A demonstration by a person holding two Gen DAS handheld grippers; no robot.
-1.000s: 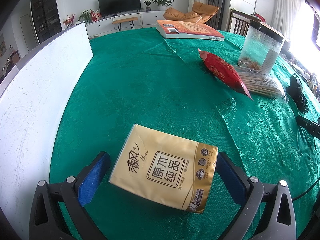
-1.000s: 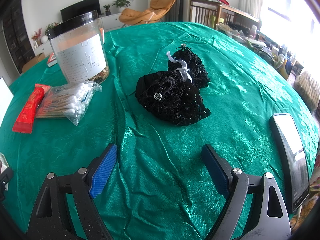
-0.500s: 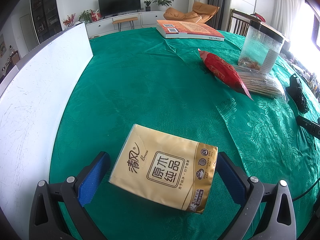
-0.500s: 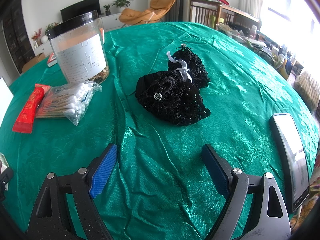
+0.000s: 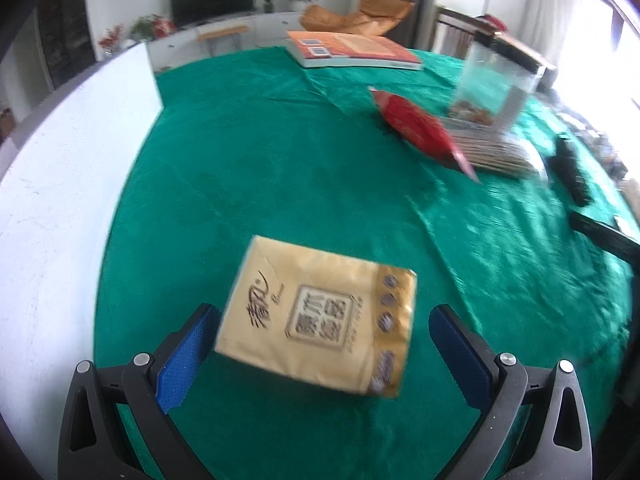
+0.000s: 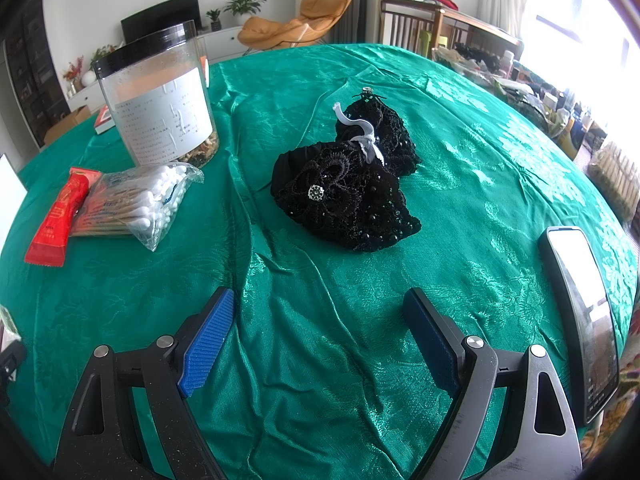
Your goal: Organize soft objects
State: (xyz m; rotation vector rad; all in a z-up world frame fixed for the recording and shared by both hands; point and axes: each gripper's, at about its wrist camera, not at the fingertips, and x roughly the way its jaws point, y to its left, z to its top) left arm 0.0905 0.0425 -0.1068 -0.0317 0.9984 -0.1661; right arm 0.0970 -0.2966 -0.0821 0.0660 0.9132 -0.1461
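Starting the sorting: nothing soft seems to be gathered yet.

On the left wrist view the left gripper [image 5: 324, 344] has its jaws wide apart around the tissue pack [image 5: 320, 314], which lies on the green tablecloth [image 5: 248, 168]; one blue pad looks very near the pack's left edge, the other stands apart from it, so the pack is not gripped, and the picture is blurred. The right gripper [image 6: 320, 338] is also wide open and holds nothing, hovering over bare cloth with the black lace items [image 6: 344, 188] well ahead of it. A bag of cotton swabs [image 6: 136, 204], a red packet [image 6: 60, 216] and a plastic jar [image 6: 158, 96] lie to the left, scattered. I judge that the task is at its beginning: every soft thing is left to be picked up, and where they should go is not clear from these views.
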